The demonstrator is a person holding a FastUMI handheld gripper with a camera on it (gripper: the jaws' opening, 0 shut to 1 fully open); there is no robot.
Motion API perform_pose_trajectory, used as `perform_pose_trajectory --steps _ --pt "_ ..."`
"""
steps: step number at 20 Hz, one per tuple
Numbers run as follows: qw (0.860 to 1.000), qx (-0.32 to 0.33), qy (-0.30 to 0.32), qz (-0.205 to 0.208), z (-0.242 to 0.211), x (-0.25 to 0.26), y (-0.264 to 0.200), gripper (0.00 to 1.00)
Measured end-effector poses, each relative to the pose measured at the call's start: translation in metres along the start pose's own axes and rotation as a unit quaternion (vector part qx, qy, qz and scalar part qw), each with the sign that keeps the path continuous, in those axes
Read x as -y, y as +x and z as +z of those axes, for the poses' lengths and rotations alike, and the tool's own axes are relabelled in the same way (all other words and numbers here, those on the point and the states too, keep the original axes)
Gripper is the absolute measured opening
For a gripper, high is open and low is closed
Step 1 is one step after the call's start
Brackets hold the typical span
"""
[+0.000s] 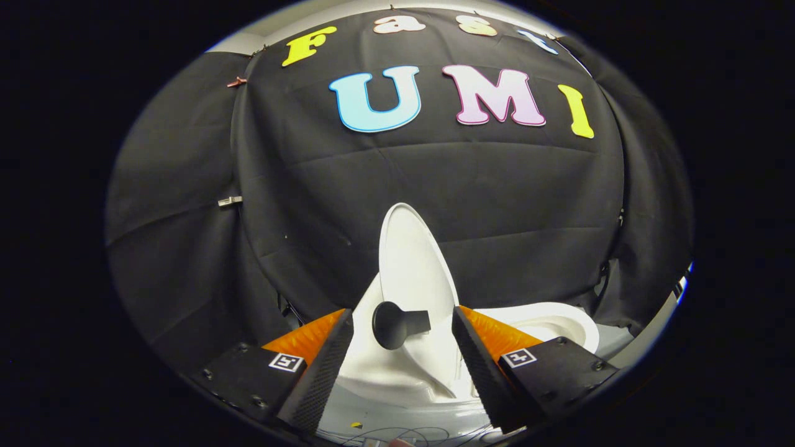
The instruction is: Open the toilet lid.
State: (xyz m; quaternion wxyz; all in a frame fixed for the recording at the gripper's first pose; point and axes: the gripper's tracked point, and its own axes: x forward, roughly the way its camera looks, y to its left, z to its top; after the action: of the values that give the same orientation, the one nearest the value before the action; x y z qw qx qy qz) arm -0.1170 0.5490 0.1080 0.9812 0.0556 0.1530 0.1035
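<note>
Gripper fingers spread wide, holding nothing. Glossy white oval plastic toilet lid stands raised, nearly upright, just ahead of and between the fingers. Black round knob handle projects from the lid face. White ceramic toilet bowl lies beyond the right finger.

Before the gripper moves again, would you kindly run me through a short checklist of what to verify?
1. Lid raised: ok, it stands up from the bowl, tilted.
2. Gripper open: ok, fingers apart, pressing on nothing.
3. Knob free: ok, it sits between the fingers with gaps on both sides.
4. Lid stable without support: cannot tell.
5. Retreat path: cannot tell; thin wires lie just below the fingers.
</note>
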Motion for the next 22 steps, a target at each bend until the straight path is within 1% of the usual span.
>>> perform_pose_trajectory --steps 5,10,12,14,22 --pt "0.999 0.027 -0.005 0.017 0.030 0.033 -0.010 0.99" --pt "0.998 0.058 -0.013 0.006 0.053 0.107 -0.010 0.99" --pt "0.997 0.066 -0.026 -0.006 0.057 0.145 -0.007 0.99" --pt "0.996 0.070 -0.039 -0.023 0.056 0.185 -0.006 0.99" --pt "0.995 0.081 -0.043 -0.047 0.042 0.306 0.011 0.99"
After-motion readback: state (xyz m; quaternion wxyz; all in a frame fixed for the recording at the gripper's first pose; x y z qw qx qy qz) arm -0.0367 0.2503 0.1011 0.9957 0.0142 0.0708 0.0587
